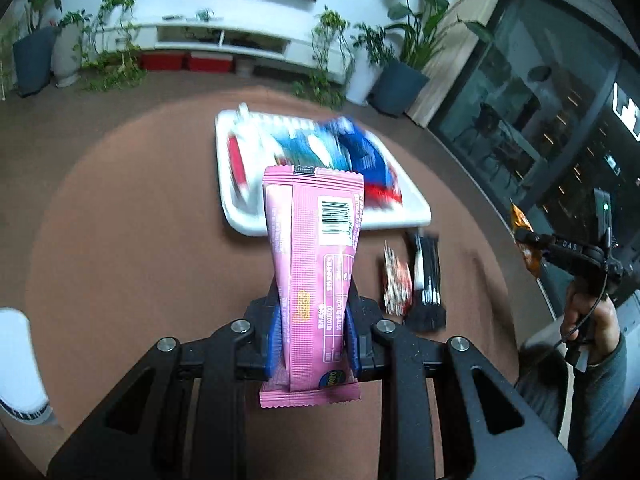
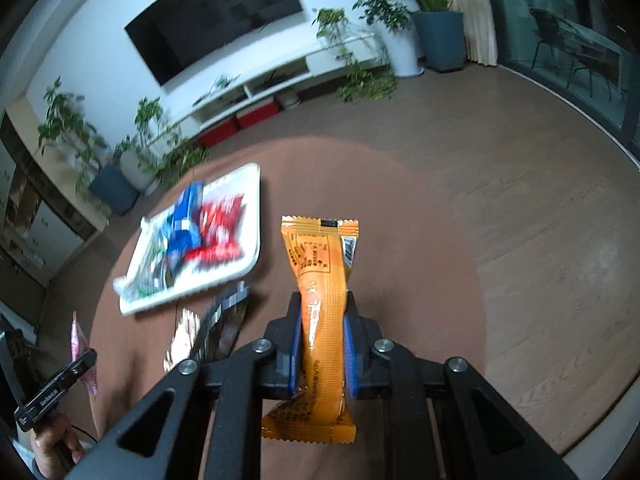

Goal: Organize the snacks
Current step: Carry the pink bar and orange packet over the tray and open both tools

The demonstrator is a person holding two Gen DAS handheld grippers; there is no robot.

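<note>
My left gripper (image 1: 312, 336) is clamped on a pink snack bar (image 1: 314, 272), its barcode side facing me; my right gripper (image 2: 322, 350) squeezes an orange snack bar (image 2: 324, 320). Both are held above the round brown table (image 1: 120, 220). Ahead sits the white tray (image 1: 416, 204) heaped with blurred blue and red packets (image 1: 360, 156). Beside the tray lie a black packet (image 1: 427, 276) and a red-and-white one (image 1: 396, 284), touching each other. Beyond: wood floor (image 2: 540, 200), wall television (image 2: 216, 12), white console (image 1: 224, 36), potted plants (image 1: 404, 40). The wrapper print is too small to read
</note>
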